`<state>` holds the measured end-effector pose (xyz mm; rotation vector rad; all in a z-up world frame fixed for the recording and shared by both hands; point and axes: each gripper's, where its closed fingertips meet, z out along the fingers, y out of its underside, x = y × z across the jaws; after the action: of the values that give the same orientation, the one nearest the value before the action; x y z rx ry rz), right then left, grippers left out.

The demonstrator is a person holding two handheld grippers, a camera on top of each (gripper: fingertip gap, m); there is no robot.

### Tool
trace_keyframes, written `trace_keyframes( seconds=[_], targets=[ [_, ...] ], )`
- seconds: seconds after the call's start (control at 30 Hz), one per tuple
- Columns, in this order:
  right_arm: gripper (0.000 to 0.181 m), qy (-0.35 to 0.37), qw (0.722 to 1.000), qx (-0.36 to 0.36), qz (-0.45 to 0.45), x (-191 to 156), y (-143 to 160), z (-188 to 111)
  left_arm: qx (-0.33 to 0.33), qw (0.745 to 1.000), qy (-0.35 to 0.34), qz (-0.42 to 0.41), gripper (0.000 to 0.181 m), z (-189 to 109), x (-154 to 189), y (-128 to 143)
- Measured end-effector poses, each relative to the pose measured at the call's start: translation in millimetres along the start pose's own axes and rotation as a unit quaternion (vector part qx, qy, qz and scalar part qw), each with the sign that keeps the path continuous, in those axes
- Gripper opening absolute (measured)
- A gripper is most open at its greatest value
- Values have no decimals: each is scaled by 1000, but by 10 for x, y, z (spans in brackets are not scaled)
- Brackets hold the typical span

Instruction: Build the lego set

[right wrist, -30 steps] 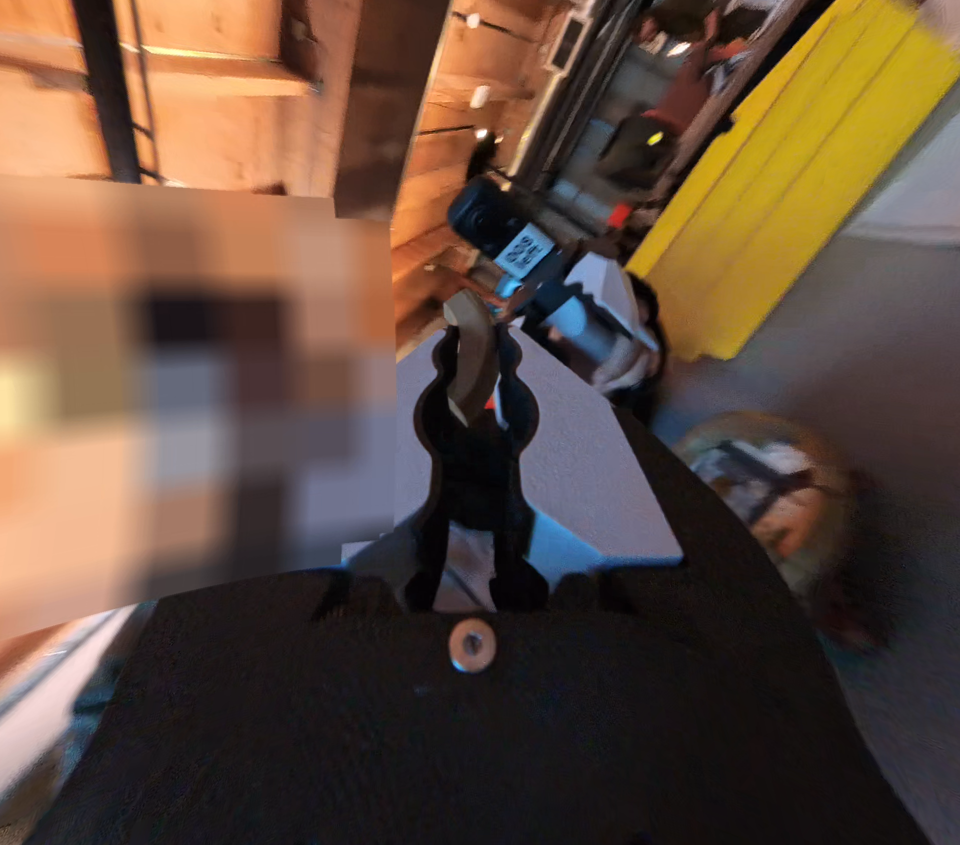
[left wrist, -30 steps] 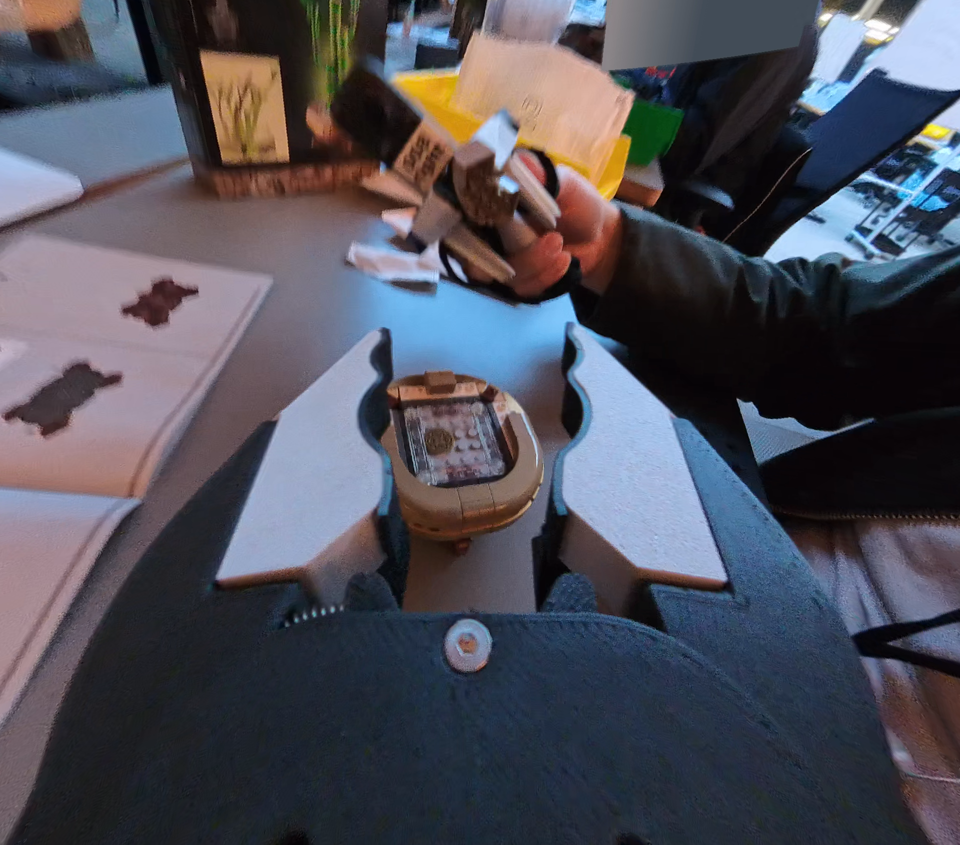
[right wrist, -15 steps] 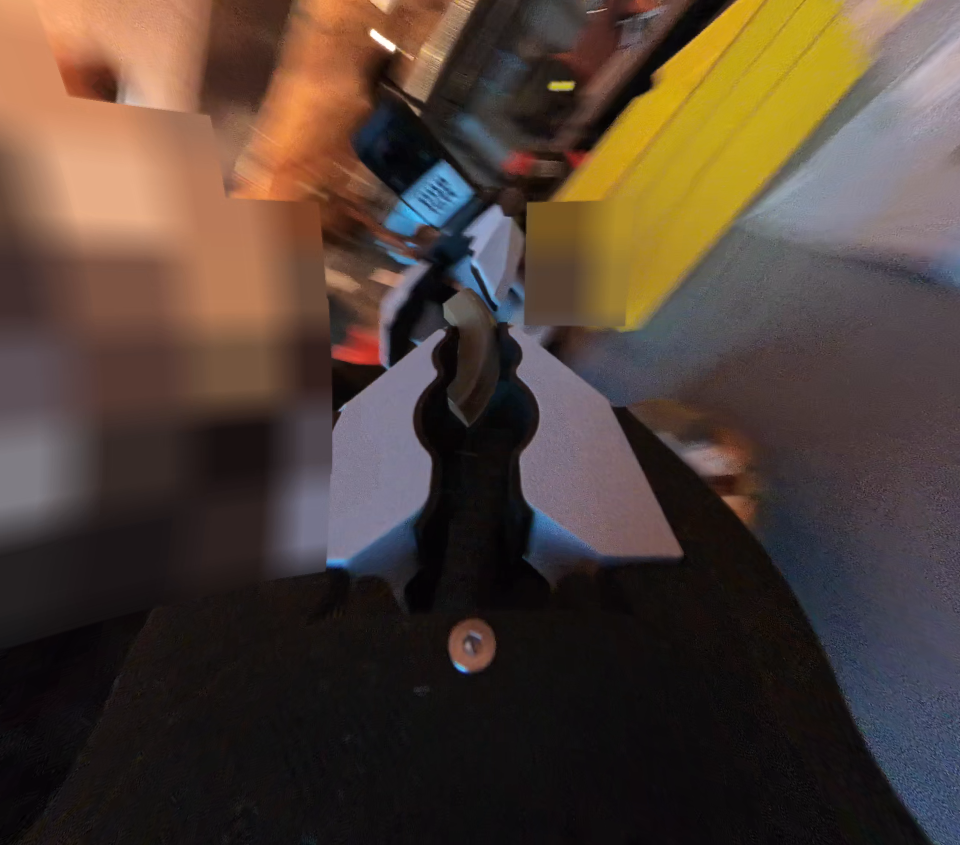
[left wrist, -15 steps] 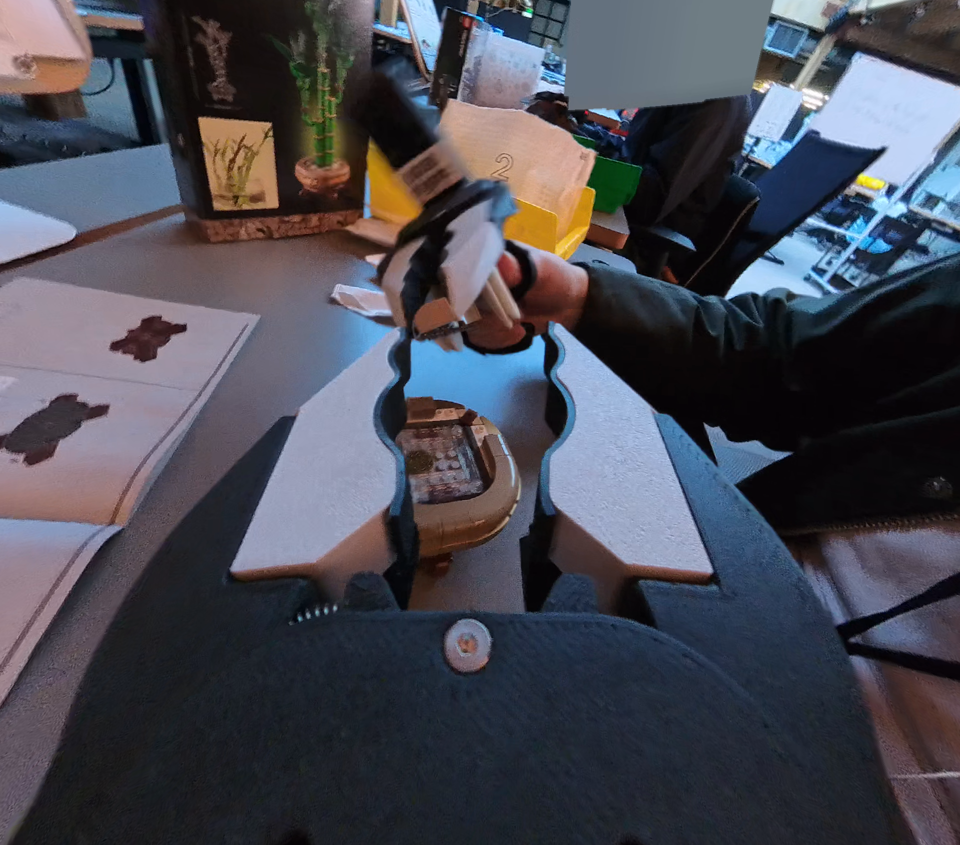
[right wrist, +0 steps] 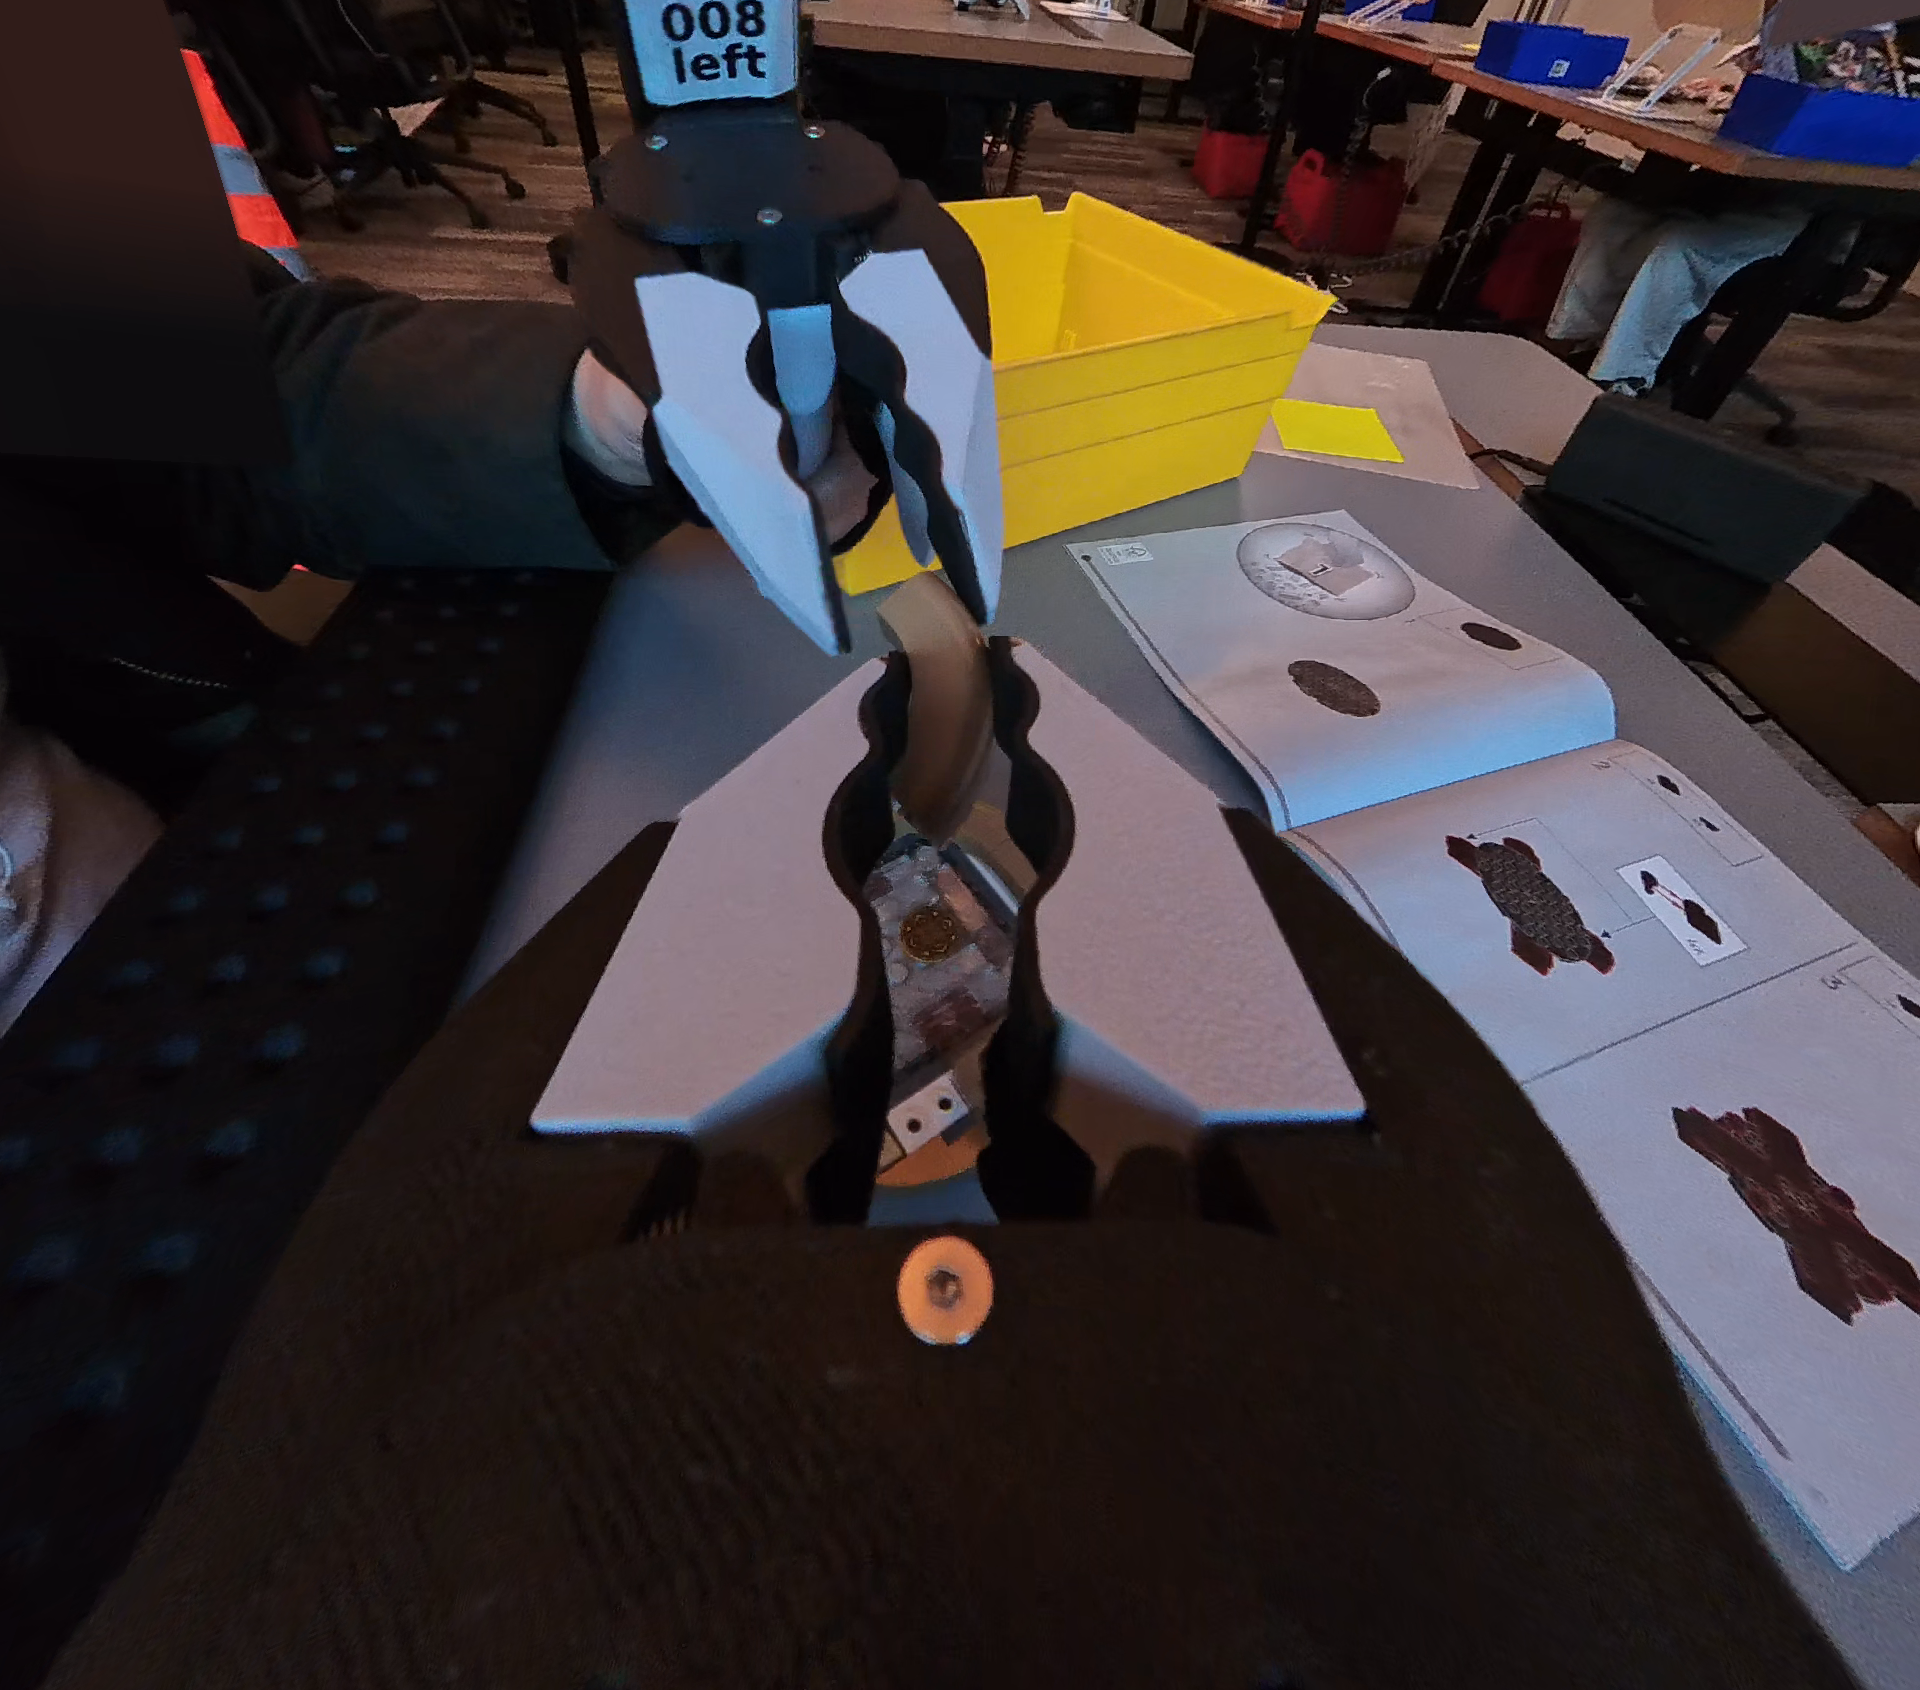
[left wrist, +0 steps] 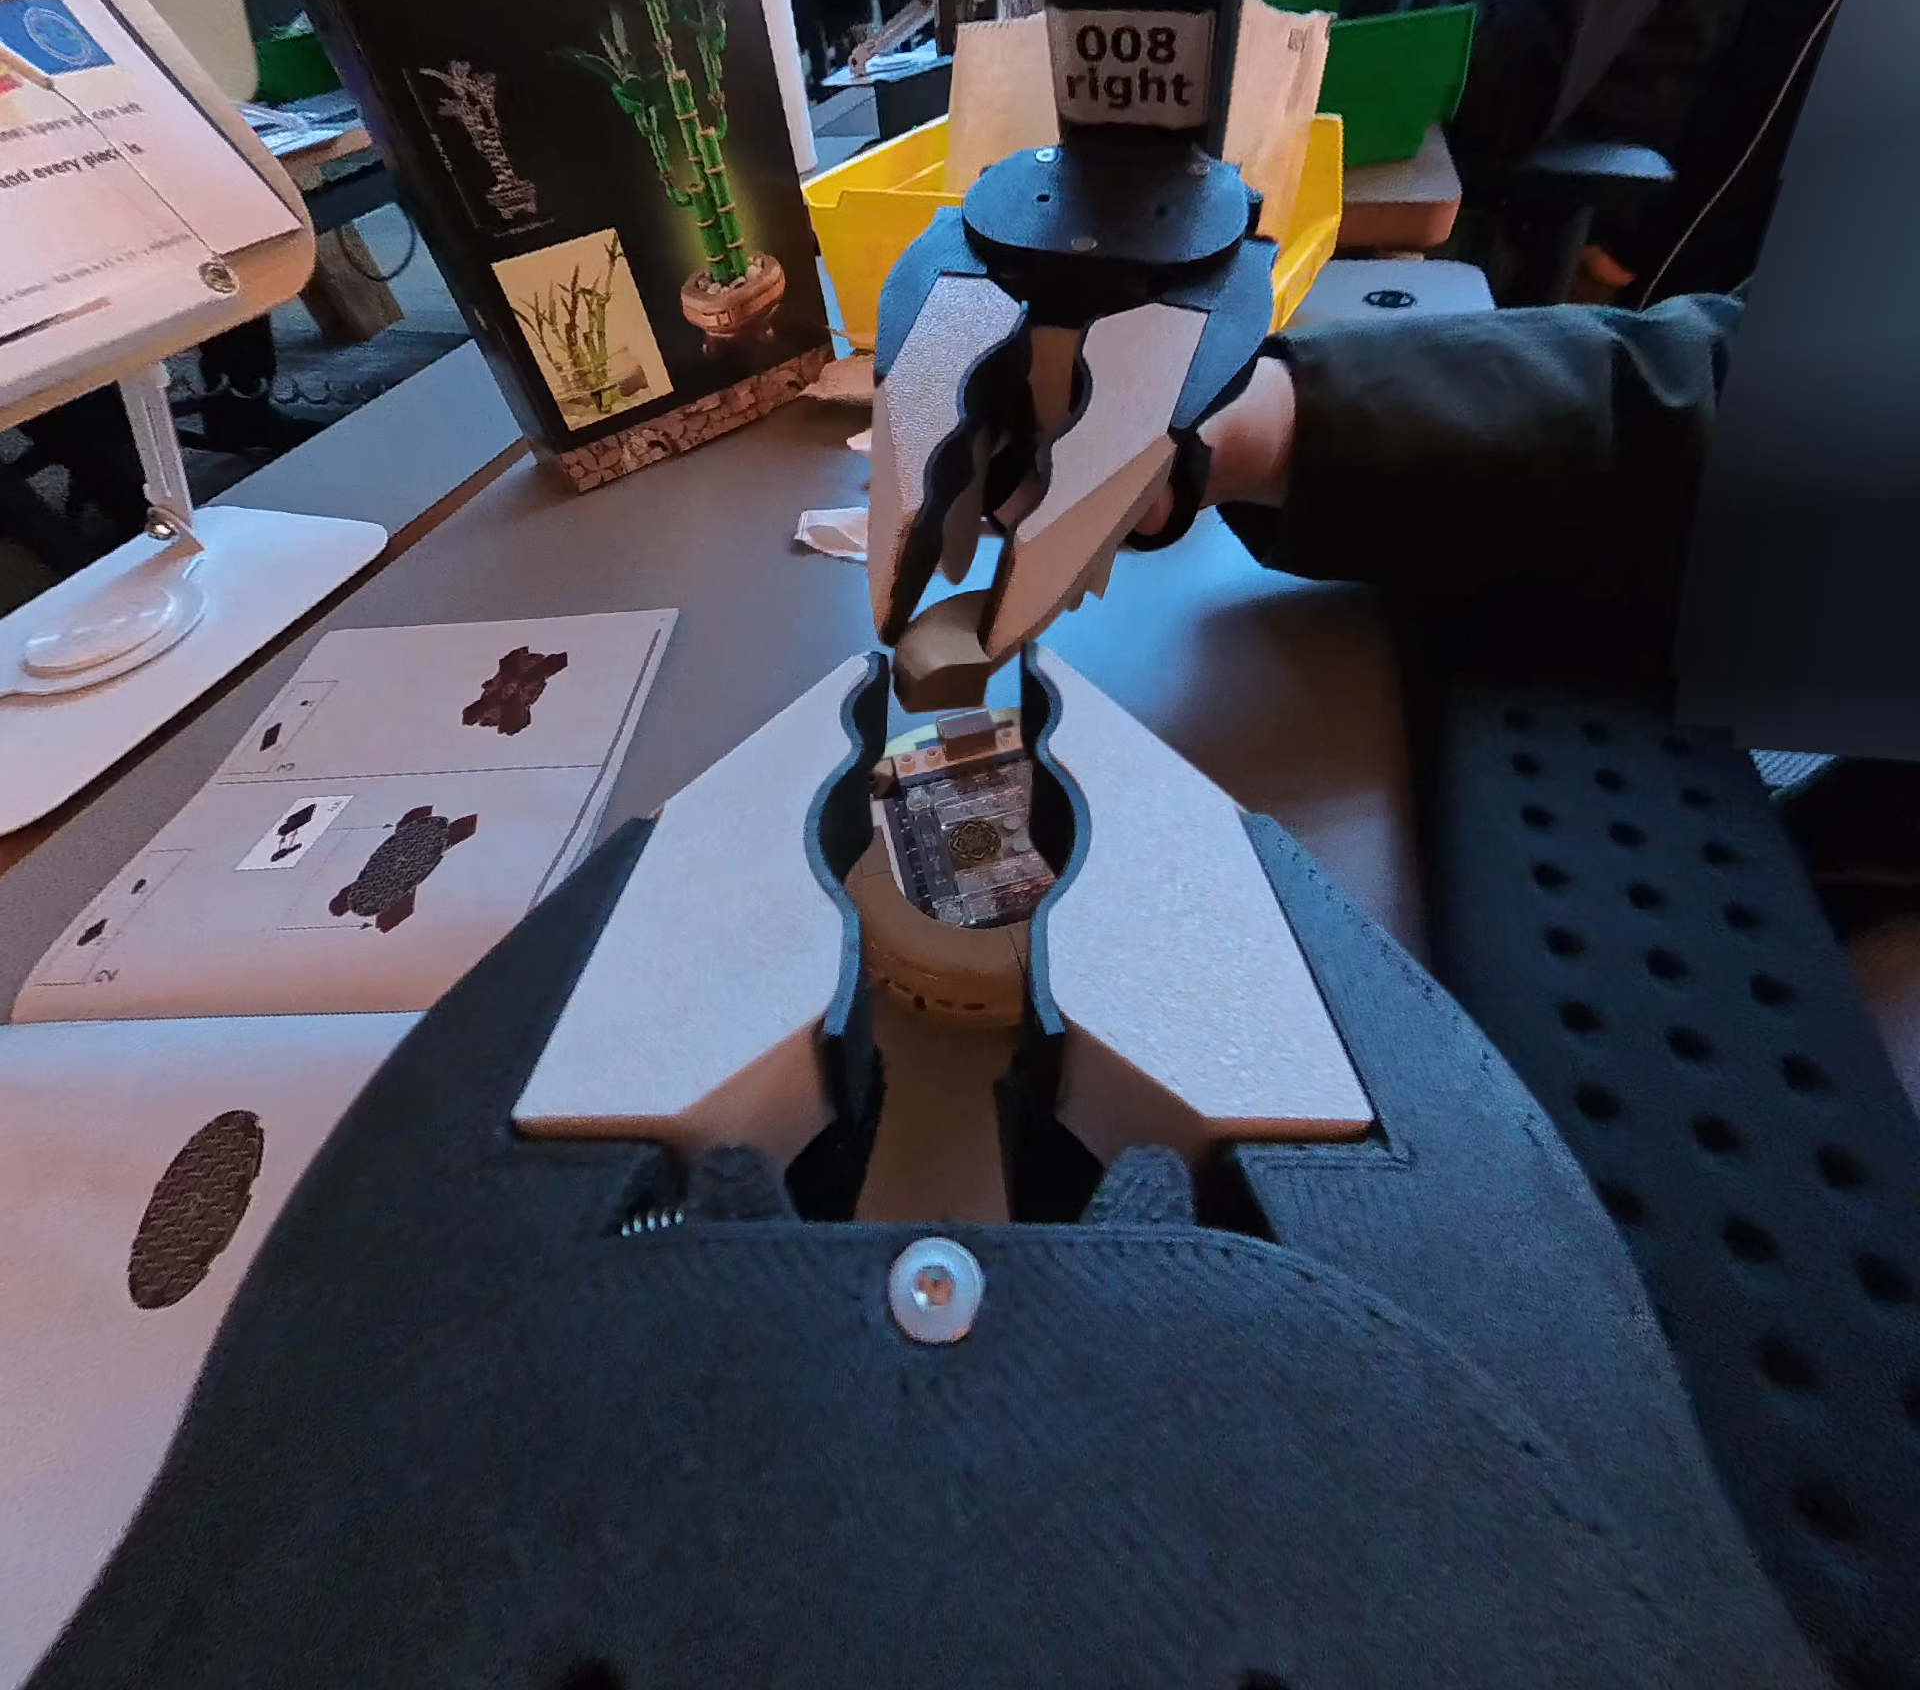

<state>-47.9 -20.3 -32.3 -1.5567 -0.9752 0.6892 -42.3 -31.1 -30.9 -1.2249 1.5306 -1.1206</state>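
Note:
A tan oval Lego base [left wrist: 940,954] with a clear studded middle lies on the grey table between the fingers of my left gripper [left wrist: 951,674]. The jaws are closed in on its sides. My right gripper [left wrist: 940,617] points down just above the base's far end. It is shut on a tan curved piece [left wrist: 935,658]. In the right wrist view the curved piece [right wrist: 945,736] stands between the fingertips of my right gripper [right wrist: 940,653]. The base [right wrist: 935,944] lies below it. The left gripper [right wrist: 909,617] faces it from behind.
An open instruction booklet [left wrist: 416,809] lies left of the base and shows in the right wrist view [right wrist: 1455,809]. A Lego box [left wrist: 540,134] and a yellow bin [right wrist: 1122,352] stand behind. A black perforated mat [left wrist: 1662,1017] lies on the right. A white stand [left wrist: 156,580] is far left. Left and right tips are no more than a few centimetres apart.
My right gripper has swung in from the back and now points down over the base with the curved piece. My left gripper's jaws have narrowed onto the base.

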Motion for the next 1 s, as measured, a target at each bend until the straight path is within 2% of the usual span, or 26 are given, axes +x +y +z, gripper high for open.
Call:
trace_keyframes(
  seconds=[0.07,0.17,0.27,0.3,0.4,0.47,0.53,0.6,0.63,0.7,0.73,0.8,0.9,1.0],
  targets=[
    [15,-8,1000,-5,-4,-30,23,19,-7,1000,-10,16,17,6,-9,21],
    [16,-7,1000,15,-24,-44,-25,12,-1,998,-27,59,17,-39,-17,-35],
    [46,14,997,69,-27,28,-188,-88,48,992,-55,100,17,-196,-58,-244],
    [48,14,996,91,-15,50,-252,-142,70,990,-61,105,17,-263,-68,-323],
    [51,22,989,141,39,206,-354,-306,107,990,-51,75,16,-408,-95,-438],
    [53,35,987,144,65,327,-305,-362,116,990,-67,43,16,-511,-214,-479],
    [54,51,988,124,80,436,-185,-361,117,980,-162,21,16,-761,-559,-536],
    [55,60,990,96,89,512,-54,-327,116,958,-259,-51,17,-1178,-905,-543],
    [57,62,990,77,96,543,20,-301,150,948,-268,-82,17,-1405,-941,-643],
    [56,60,991,54,108,579,126,-256,270,928,-235,-99,16,-1847,-831,-986],
    [56,58,991,52,113,587,151,-239,279,922,-247,-103,16,-2019,-859,-996],
    [56,57,990,45,120,608,200,-213,213,914,-325,-119,17,-2287,-1086,-729],
    [56,60,990,31,122,635,265,-185,92,856,-471,-193,16,-2742,-1435,-74],
    [55,61,990,26,123,656,292,-159,-17,808,-532,-253,16,-2967,-1529,455]
  ],
)
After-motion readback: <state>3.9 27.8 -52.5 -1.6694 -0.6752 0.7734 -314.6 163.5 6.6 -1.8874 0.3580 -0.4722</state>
